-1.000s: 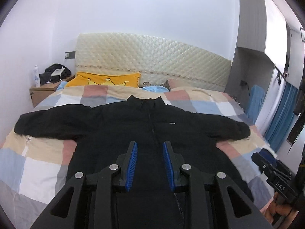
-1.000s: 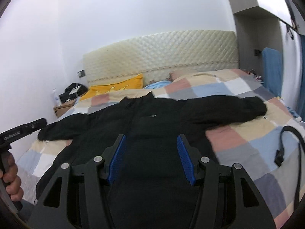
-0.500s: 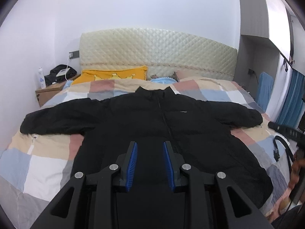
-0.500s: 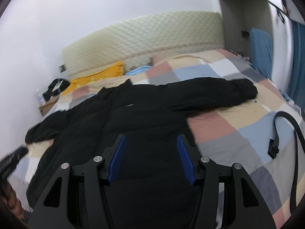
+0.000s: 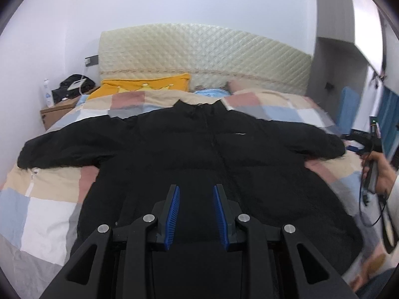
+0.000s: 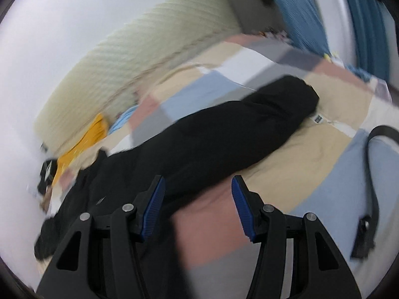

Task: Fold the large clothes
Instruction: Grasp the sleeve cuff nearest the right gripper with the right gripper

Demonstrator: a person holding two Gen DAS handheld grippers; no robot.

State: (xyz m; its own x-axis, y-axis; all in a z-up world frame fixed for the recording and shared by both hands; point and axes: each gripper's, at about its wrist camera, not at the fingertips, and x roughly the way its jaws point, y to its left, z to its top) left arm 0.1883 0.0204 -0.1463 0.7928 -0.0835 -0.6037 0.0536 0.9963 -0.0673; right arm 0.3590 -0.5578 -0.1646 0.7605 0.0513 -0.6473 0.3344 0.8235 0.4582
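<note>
Directly below left claw (image 5: pixel 195 200), jacket (image 5: pixel 199 154)

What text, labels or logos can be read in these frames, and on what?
None can be read.
Jacket: small white chest mark, too small to read.
Quilt: small dark tag by the sleeve cuff, blurred.
Bottle on the nightstand: blue label, unreadable.
</note>
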